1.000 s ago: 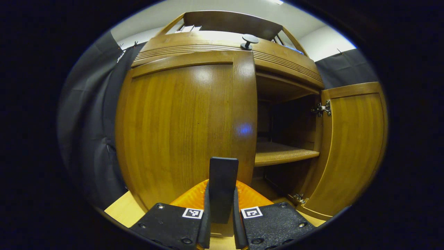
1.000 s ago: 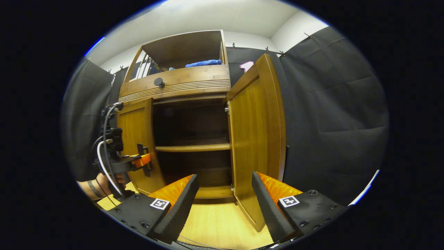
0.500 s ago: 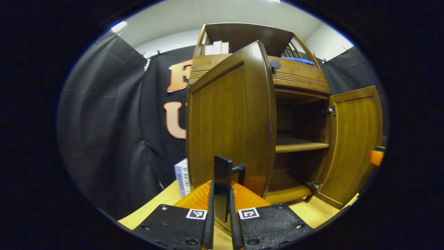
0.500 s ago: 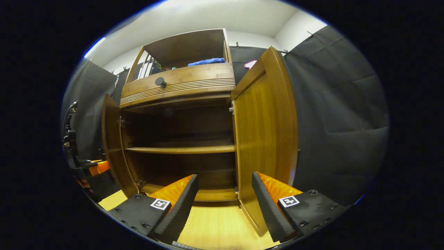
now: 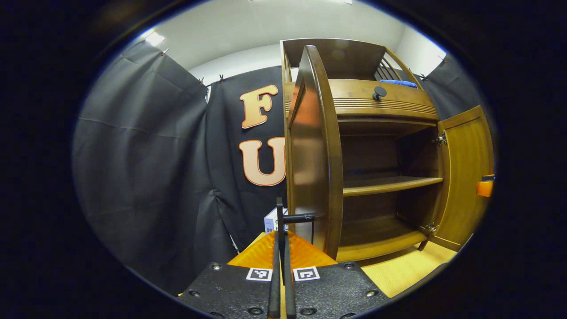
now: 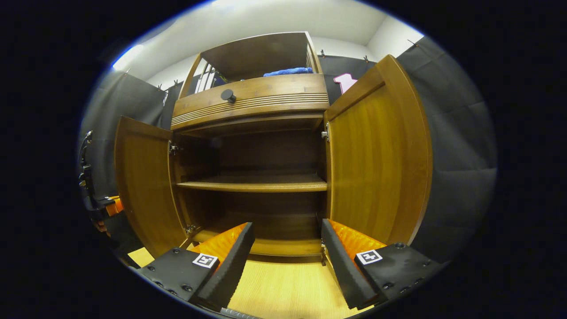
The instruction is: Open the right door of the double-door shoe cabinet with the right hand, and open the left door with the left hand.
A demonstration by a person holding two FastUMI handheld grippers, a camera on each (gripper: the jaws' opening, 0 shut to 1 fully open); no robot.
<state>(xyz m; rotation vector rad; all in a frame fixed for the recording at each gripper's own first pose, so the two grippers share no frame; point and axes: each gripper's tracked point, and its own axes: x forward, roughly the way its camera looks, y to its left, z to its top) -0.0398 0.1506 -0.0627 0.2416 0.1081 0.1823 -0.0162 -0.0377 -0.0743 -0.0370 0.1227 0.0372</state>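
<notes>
The wooden shoe cabinet [image 6: 252, 99] has both doors standing open. In the left gripper view the left door [image 5: 315, 150] is seen almost edge-on. My left gripper [image 5: 281, 241] is shut on that door's thin black handle [image 5: 297, 218], low on the door's outer face. The right door [image 5: 467, 164] is swung out at the far right. In the right gripper view my right gripper [image 6: 287, 261] hangs open in front of the cabinet's base, holding nothing. The right door [image 6: 378, 155] stands just right of it and the left door [image 6: 144, 186] is swung out left, with the left gripper [image 6: 104, 206] behind it.
Inside is one bare shelf [image 6: 257, 184]. Above the doors is a drawer with a black knob [image 6: 228, 95]. A blue cloth [image 6: 288, 71] and books [image 6: 206, 79] sit on top. A white box [image 5: 271, 220] stands left of the cabinet. Light wooden floor [image 6: 283, 288] lies in front.
The left door has swung from nearly shut to wide open, with my left gripper shut on its handle throughout. The right gripper stayed open and turned slightly towards the cabinet's middle.
</notes>
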